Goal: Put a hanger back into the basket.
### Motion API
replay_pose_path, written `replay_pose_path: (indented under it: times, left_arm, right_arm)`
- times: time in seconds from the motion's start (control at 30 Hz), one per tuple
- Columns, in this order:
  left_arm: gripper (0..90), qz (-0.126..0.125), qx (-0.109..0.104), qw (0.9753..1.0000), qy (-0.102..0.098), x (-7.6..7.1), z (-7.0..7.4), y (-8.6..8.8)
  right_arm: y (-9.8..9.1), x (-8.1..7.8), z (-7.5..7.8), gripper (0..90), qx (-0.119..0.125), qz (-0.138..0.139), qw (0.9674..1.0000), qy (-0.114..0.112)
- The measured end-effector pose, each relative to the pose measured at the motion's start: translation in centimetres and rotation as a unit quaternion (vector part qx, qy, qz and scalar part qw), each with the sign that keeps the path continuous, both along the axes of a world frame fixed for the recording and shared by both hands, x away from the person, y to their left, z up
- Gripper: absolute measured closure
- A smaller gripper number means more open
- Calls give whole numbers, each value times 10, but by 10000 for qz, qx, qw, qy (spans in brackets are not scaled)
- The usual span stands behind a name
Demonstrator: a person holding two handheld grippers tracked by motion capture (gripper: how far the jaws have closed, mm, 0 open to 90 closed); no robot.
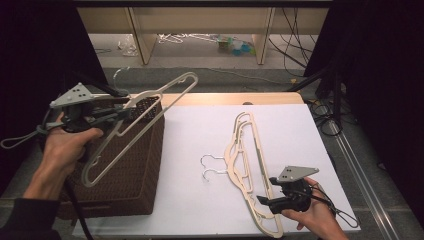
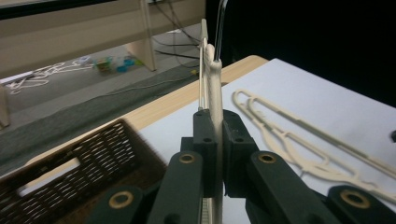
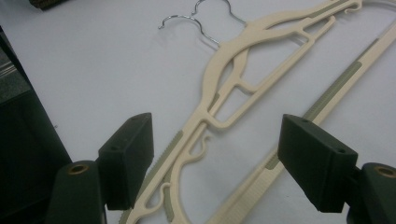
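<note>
High view: left gripper had its fingers clamped on one cream hanger, held up w/ its lower end over the wicker basket, not yet dropped in. Right gripper hovered w/ fingers apart, nothing between the pads, just above the two hangers left on the white table; their wire hooks lay beyond its fingertips. Judged approx. a third through: one hanger in transit, two to go.
</note>
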State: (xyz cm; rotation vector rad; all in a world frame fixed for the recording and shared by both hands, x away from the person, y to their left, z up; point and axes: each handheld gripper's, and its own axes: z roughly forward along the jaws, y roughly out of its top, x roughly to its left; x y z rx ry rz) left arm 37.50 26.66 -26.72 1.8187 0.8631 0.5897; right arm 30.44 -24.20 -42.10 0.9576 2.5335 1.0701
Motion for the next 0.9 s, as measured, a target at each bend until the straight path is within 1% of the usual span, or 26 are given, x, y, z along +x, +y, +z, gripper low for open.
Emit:
replay_pose_path:
  times: [0.07, 0.1, 0.13, 0.17, 0.2, 0.23, 0.3, 0.33, 0.4, 0.47, 0.53, 0.63, 0.67, 0.7, 0.73, 0.77, 0.8, 0.87, 0.9]
  left_arm:
    - [858, 43, -11, 10000, -26, 2, -5, 14]
    - [858, 83, -52, 9999, -36, 2, -7, 20]
    - [858, 108, -60, 9999, -60, 3, -9, 26]
    - [858, 138, -52, 9999, -85, 3, -11, 32]
    - [858, 141, -10, 9998, -122, 3, -13, 37]
    - [858, 150, 10, 9998, -138, 3, -15, 41]
    - [858, 237, -41, 9997, -86, 2, -19, 49]
    - [858, 259, -35, 9996, -69, 2, -21, 52]
    - [858, 321, -15, 9995, -25, 1, -26, 58]
    - [858, 328, 14, 9995, -8, 0, -31, 63]
    - [858, 404, -36, 9992, 44, -1, -38, 69]
    - [858, 461, -38, 9989, 94, -1, -46, 76]
    - [858, 452, 5, 9989, 94, -1, -49, 79]
    - [858, 499, -11, 9987, 140, -2, -51, 80]
    - [858, 525, -16, 9985, 176, -3, -54, 83]
    - [858, 540, -26, 9984, 182, -3, -56, 84]
    - [858, 545, -15, 9983, 180, -4, -57, 86]
    - [858, 561, -20, 9982, 200, -5, -60, 90]
    - [858, 587, -28, 9980, 221, -7, -61, 91]
  right_arm:
    - [0, 1, -1, 278, -22, 15, 10000, -21]
    - [0, 0, -1, 278, -14, 22, 10000, 34]
    - [-1, 1, -1, 278, -71, 58, 9999, 51]
    - [-1, 1, -2, 278, -65, 64, 9999, 66]
    - [0, 1, -3, 278, -41, 22, 10000, 28]
    - [0, 1, -3, 278, -42, 25, 10000, 62]
    - [1, 0, -4, 278, -47, 32, 9999, 93]
    - [1, 1, -3, 278, -94, 69, 9999, 105]
    - [1, 1, -4, 278, -91, 75, 9999, 89]
    - [1, 2, -4, 278, -101, 92, 9999, 68]
    - [0, 2, -4, 278, -110, 95, 9999, 56]
    - [0, 1, -4, 278, -118, 63, 9999, 91]
    - [0, 2, -5, 278, -133, 79, 9998, 87]
    - [0, 2, -5, 278, -143, 96, 9998, 83]
    - [0, 2, -4, 278, -169, 118, 9997, 134]
    - [0, 2, -5, 278, -158, 104, 9998, 111]
    - [1, 2, -6, 278, -108, 75, 9999, 26]
    - [1, 2, -6, 278, -105, 73, 9999, 27]
    - [0, 2, -5, 278, -138, 93, 9998, 68]
